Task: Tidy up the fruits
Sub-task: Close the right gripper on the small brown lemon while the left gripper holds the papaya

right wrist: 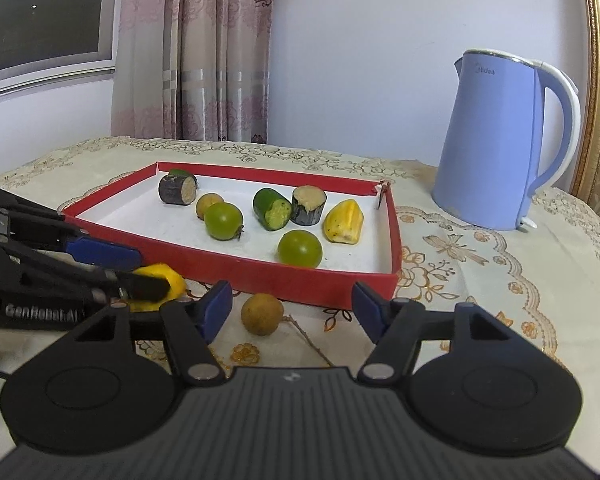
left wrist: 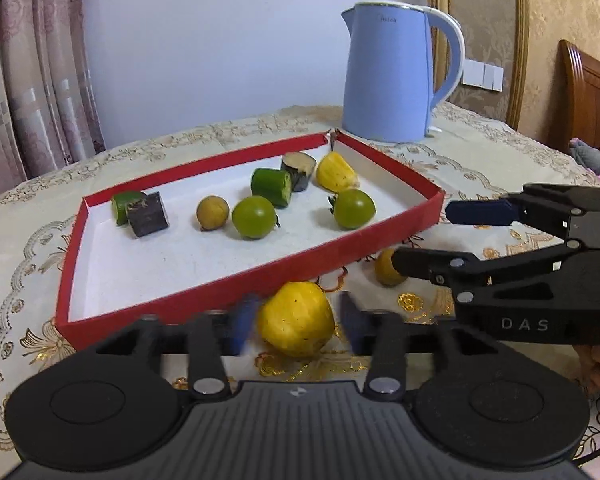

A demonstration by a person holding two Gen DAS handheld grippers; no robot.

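Observation:
A peeled yellow fruit [left wrist: 296, 320] lies on the tablecloth just in front of the red tray [left wrist: 220, 292]. My left gripper [left wrist: 298, 322] stands open around it, one blue finger [left wrist: 354, 320] close on each side, with the left one blurred. In the right wrist view that gripper [right wrist: 154, 272] comes in from the left over the yellow fruit [right wrist: 172, 280]. My right gripper [right wrist: 292, 310] is open, and a small brown longan [right wrist: 262, 314] sits on the cloth between its fingers, untouched. The red tray [right wrist: 300, 280] holds several pieces: green round fruits, a longan, green and dark cut chunks, a yellow wedge.
A blue electric kettle [left wrist: 384, 80] stands behind the tray's far right corner, also the kettle [right wrist: 496, 140] at the right. The table has an embroidered cream cloth [right wrist: 480, 280]. Curtains and a wall are behind; a wooden headboard [left wrist: 592, 92] is far right.

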